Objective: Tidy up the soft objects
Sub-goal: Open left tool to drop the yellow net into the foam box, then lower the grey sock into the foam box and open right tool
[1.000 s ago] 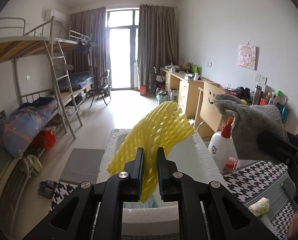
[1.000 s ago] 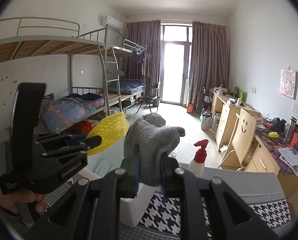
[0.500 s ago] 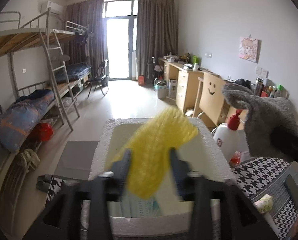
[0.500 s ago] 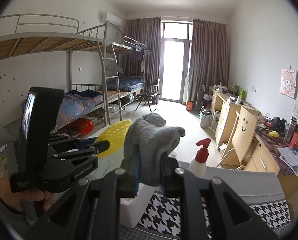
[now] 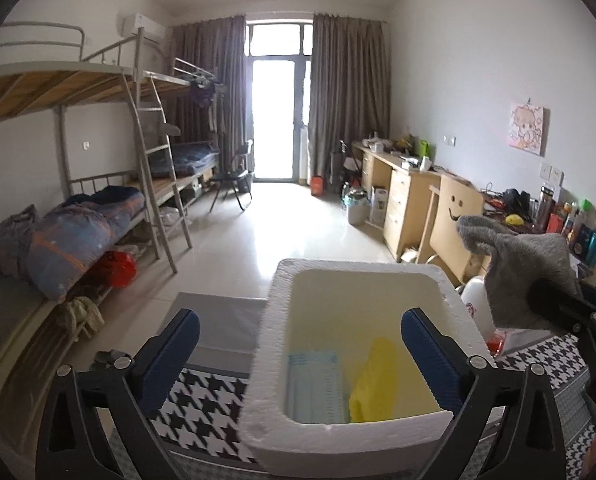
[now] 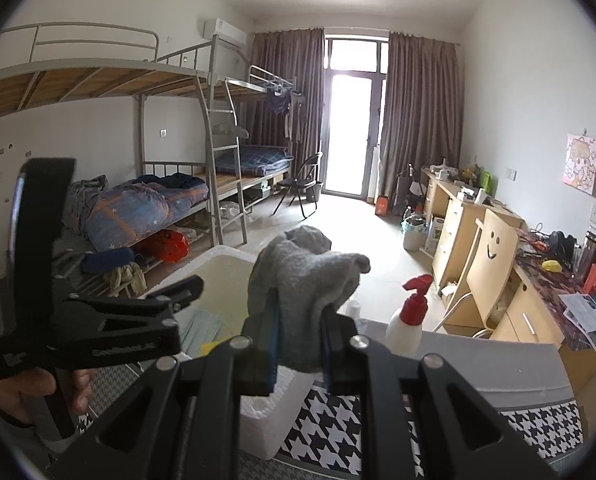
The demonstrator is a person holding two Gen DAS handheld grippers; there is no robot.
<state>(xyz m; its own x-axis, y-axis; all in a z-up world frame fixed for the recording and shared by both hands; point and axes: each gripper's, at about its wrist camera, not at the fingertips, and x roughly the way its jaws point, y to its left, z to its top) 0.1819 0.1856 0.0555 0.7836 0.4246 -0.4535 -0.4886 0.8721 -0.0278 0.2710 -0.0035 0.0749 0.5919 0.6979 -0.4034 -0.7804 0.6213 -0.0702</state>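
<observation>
While the left gripper (image 5: 299, 344) is opening wide over the foam box (image 5: 274, 304), nothing sits between its jaws; the yellow foam net (image 5: 371, 380) lies inside. The right gripper (image 6: 298, 322), clamped on the grey sock (image 6: 298, 276), hangs just right of the box, so its drop lies leftward.

Almost nothing here can be read. The left gripper (image 6: 118, 320) carries a line of pale raised lettering along its black arm, too small and blurred to make out, and a second small mark near its handle end is equally unreadable. The white spray bottle (image 5: 475, 308) shows part of a round red emblem without legible characters. The wooden chair back (image 6: 493, 246) right of that bottle bears a drawn smiley face, no words.
</observation>
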